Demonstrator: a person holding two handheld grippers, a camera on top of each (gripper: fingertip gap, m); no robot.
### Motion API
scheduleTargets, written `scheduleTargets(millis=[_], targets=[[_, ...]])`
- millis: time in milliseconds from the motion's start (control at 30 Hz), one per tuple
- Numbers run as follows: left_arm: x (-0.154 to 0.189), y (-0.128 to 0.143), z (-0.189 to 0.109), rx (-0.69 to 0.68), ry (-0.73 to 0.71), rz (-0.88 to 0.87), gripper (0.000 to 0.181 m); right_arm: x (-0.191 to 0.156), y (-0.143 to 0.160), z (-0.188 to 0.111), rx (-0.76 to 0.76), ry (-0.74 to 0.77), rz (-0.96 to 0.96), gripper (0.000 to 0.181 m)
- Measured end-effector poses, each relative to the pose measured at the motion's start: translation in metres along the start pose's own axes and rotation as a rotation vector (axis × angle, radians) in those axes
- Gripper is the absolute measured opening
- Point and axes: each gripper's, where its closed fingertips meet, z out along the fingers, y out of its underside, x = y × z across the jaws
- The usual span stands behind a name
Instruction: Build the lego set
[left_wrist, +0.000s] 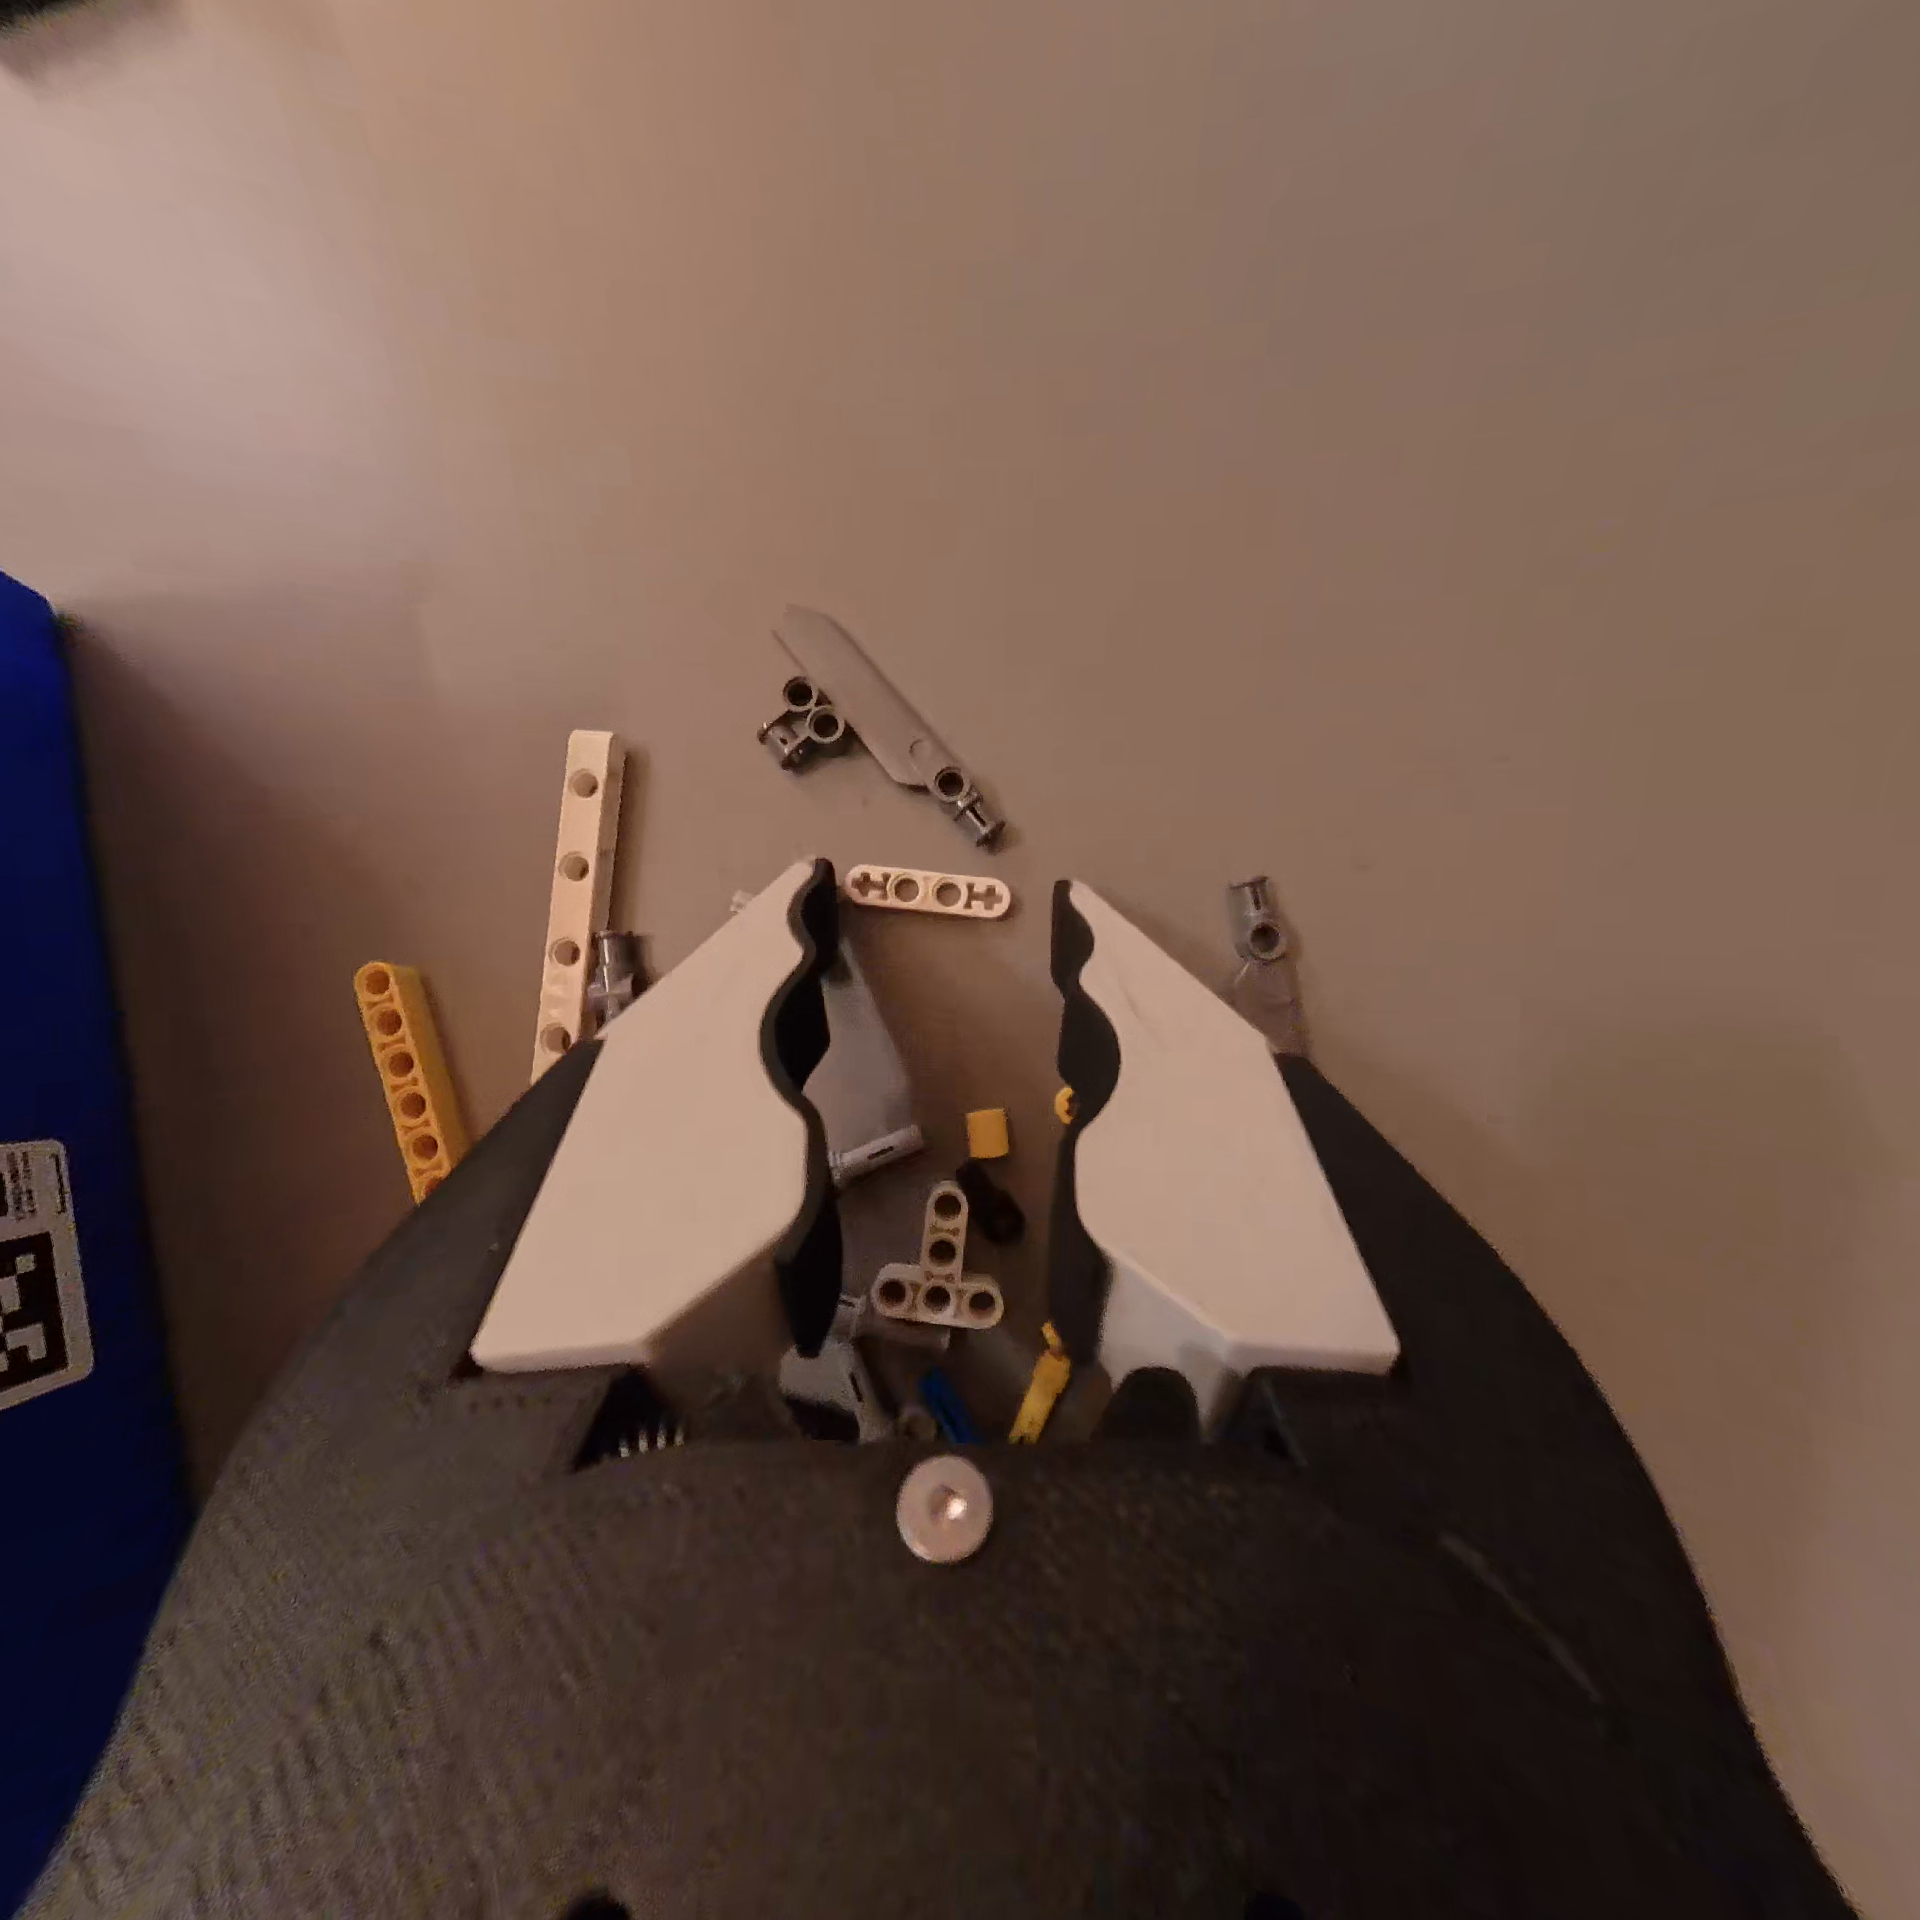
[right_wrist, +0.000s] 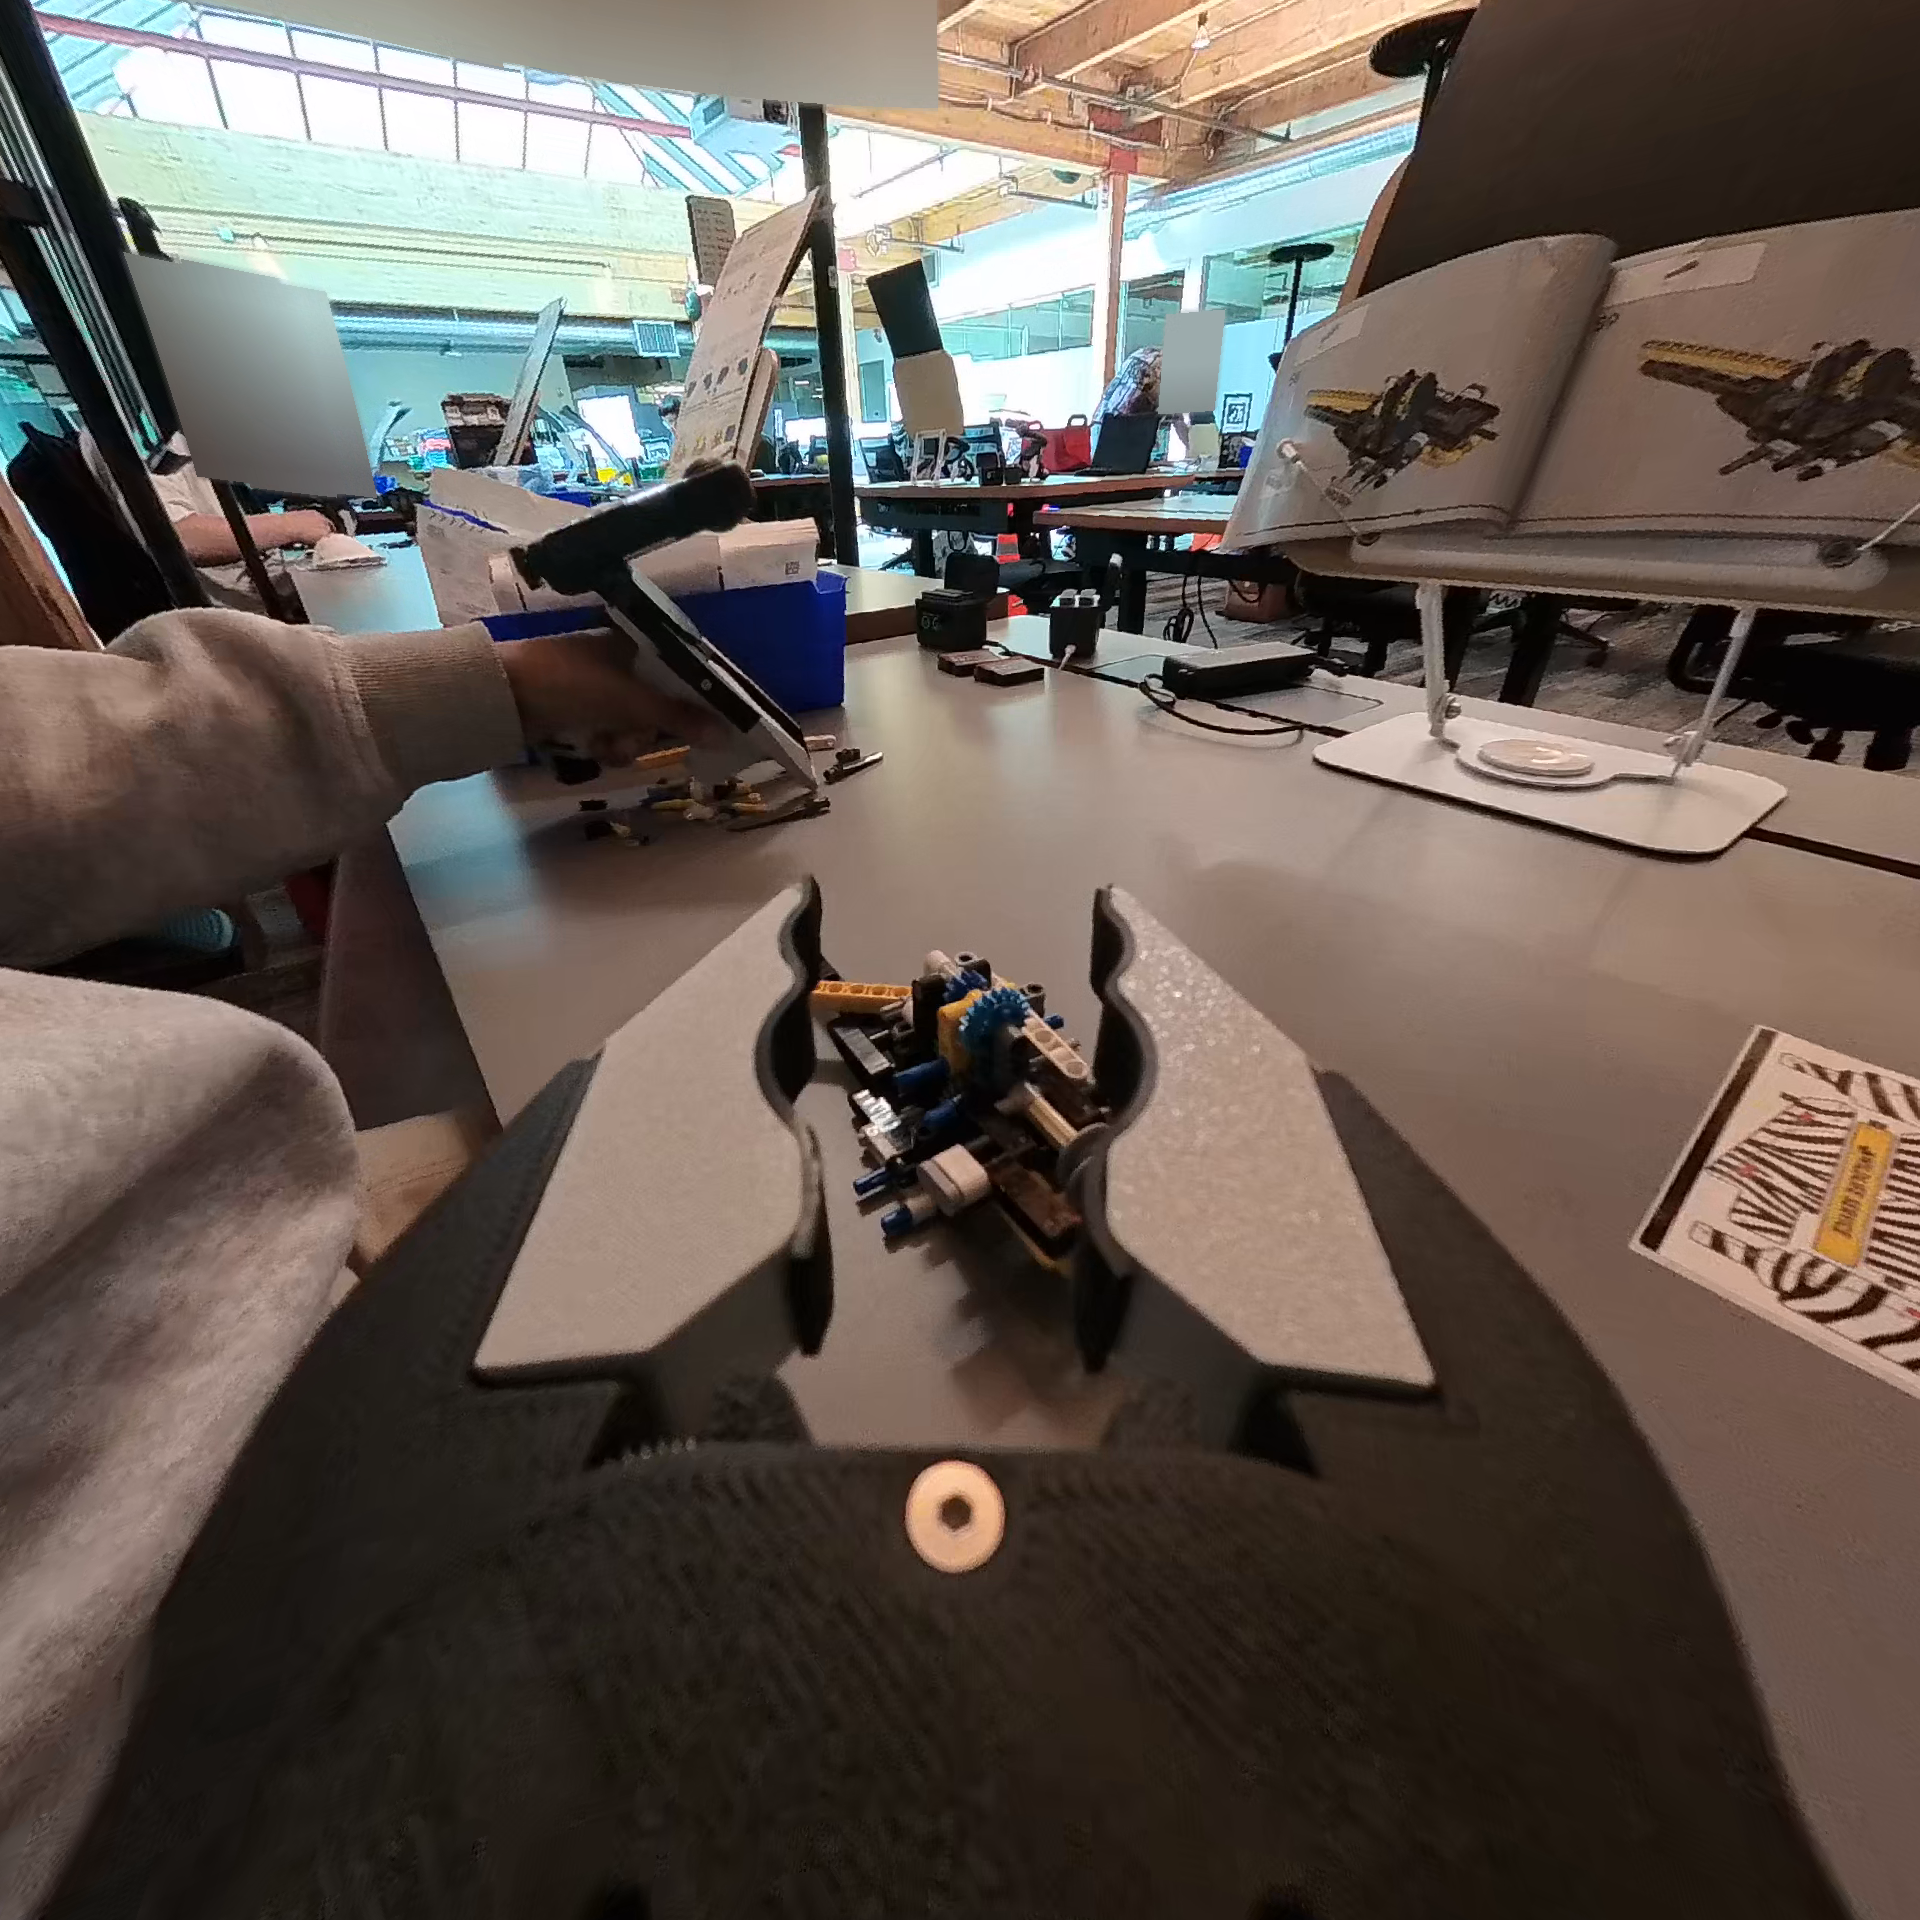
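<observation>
My left gripper (left_wrist: 940, 883) is open and empty, pointing down over loose Lego parts on the grey table (left_wrist: 1351, 520). Between its fingers lie a white T-shaped piece (left_wrist: 938, 1278), a yellow bush (left_wrist: 987, 1130) and a grey blade (left_wrist: 857, 1060). A short white beam (left_wrist: 928, 891) lies at the fingertips. My right gripper (right_wrist: 956, 899) is open, its jaws on either side of the partly built Lego model (right_wrist: 966, 1091), which rests on the table close to the right pad. The left gripper also shows in the right wrist view (right_wrist: 717, 686), held by a hand over the parts pile (right_wrist: 686, 800).
Beyond the left gripper lie a second grey blade (left_wrist: 873, 707), a grey connector (left_wrist: 802, 724), a long white beam (left_wrist: 582, 883) and a yellow beam (left_wrist: 407, 1081). A blue bin (right_wrist: 769, 634) stands behind the pile. An open instruction booklet on a stand (right_wrist: 1558, 395) and a sticker sheet (right_wrist: 1808, 1195) are on the right. Tip to tip, the grippers are about 40 cm apart.
</observation>
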Motion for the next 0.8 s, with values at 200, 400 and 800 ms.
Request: scheduleTargets(millis=[200, 400, 800], targets=[[0.000, 0.000, 0.001, 0.007, 0.013, -0.005, 0.029, 0.000, 0.003, 0.003, -0.011, -0.007, 0.012, 0.051], [0.002, -0.016, -0.014, 0.114, 0.007, -0.013, 0.006, 0.001, 0.002, 0.001, -0.007, 0.002, 0.009, 0.051], [0.002, -0.005, -0.021, 0.089, -0.034, -0.027, 0.004, 0.000, 0.001, 0.001, -0.004, -0.005, 0.018, 0.051]])
